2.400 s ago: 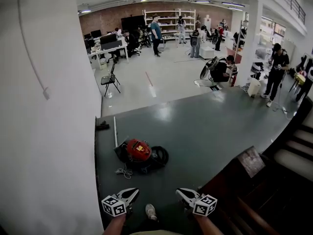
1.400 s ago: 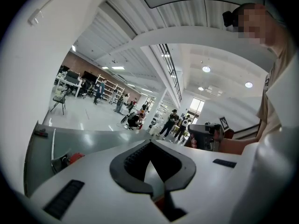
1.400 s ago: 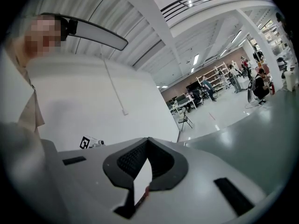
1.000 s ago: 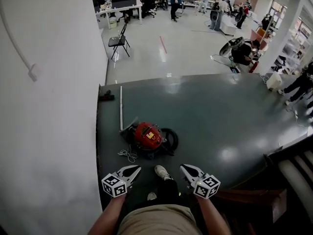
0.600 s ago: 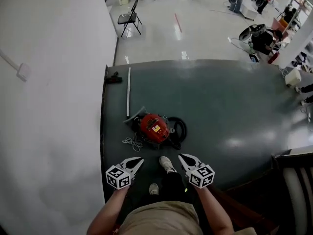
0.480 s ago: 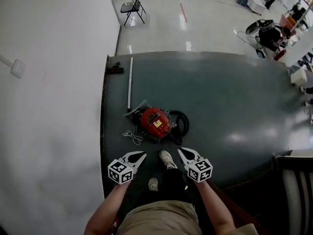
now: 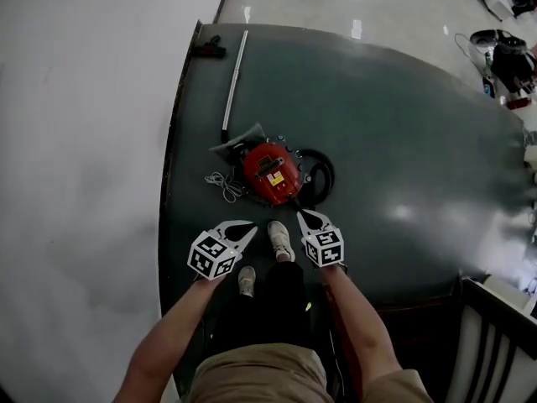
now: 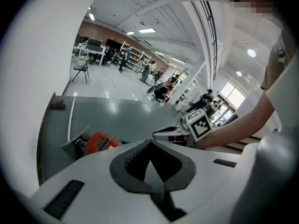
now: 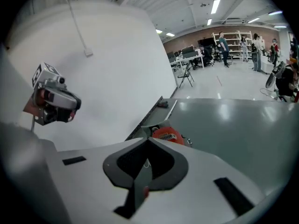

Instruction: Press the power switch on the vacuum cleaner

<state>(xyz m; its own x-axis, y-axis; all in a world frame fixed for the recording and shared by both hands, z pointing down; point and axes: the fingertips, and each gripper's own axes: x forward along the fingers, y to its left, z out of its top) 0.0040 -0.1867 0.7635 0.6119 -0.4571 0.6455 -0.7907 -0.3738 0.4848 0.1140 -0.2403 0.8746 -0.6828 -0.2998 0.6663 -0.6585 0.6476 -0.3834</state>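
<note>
Vacuum (image 7: 270, 172): red, low, on the dark green floor patch (image 7: 403, 141), near the patch's left edge and close to the white wall (image 7: 84, 141).

Around it:
- Black hose (image 7: 320, 175) coiled against its right side.
- Loose cord (image 7: 220, 185) bunched at its left.
- Grey nozzle (image 7: 236, 147) at its far-left side.
- Metal tube (image 7: 236, 78) running from the nozzle toward the patch's far-left corner, where a small black head (image 7: 208, 50) lies.

The person's two shoes (image 7: 279, 240) stand on the patch just short of the vacuum, between the tools. Nothing lies between either tool and the vacuum's top.

- Left tool (image 7: 249, 228): closed, empty, tips met, held over the floor near the cord.
- Right tool (image 7: 300, 215): closed, empty, tip near the vacuum's near side by the hose, apart from it.

Against half a second back, both tools sit closer to the vacuum, the right one most. The head view has tipped further down, so the chair and open hall are out of it. The vacuum, hose and tube lie as before.
</note>
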